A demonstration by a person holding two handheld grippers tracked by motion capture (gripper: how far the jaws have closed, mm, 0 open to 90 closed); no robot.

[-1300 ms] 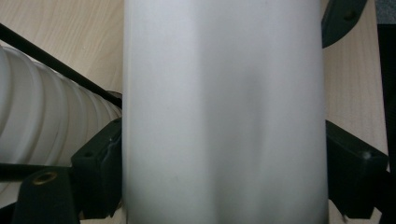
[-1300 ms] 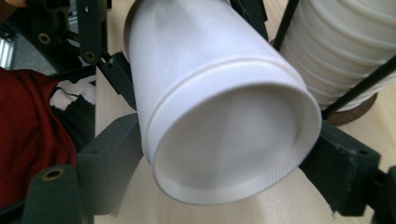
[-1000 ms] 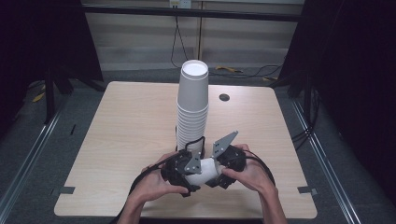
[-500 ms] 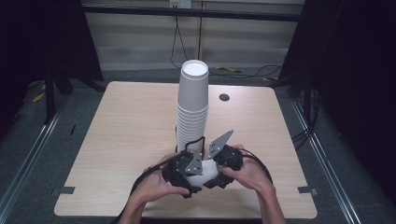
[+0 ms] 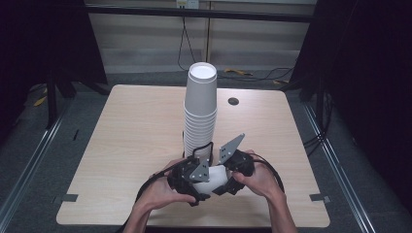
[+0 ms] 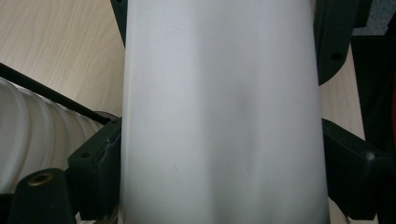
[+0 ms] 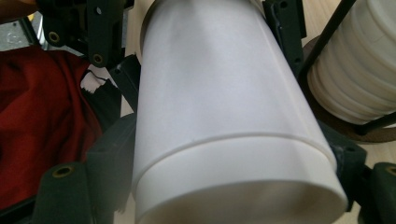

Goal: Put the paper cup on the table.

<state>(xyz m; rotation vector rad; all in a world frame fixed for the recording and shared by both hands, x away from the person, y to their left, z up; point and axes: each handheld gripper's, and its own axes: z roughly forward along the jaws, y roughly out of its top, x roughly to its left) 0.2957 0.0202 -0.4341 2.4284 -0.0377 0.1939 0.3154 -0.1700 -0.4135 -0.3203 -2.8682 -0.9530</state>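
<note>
**Two-Handed Cup Separation Beside the Stack**

Both grippers are meeting on a pair of nested white cups [image 5: 217, 175], lying on its side above the desk [image 5: 121, 145], just in front of the tall cup stack [image 5: 199, 116]. The left gripper [image 5: 208, 180] is spanning the outer cup's tapered wall [image 6: 219, 112]; its jaws have just been opening, with that wall between them, so the pads are sitting at its flanks; whether they are pressing cannot be told. The right gripper [image 5: 224, 180] is closing its jaws around the opposite end, where a second cup's rim band [image 7: 233, 163] is stepping out. Judging by this opposed hold, the two cups are being pulled apart along their axis.

The cups are smooth, matte, thin-walled cones, likely to dent under pressure. The stack, standing upright inside a thin black wire holder [image 5: 203, 147], is showing ribbed rims.
</note>
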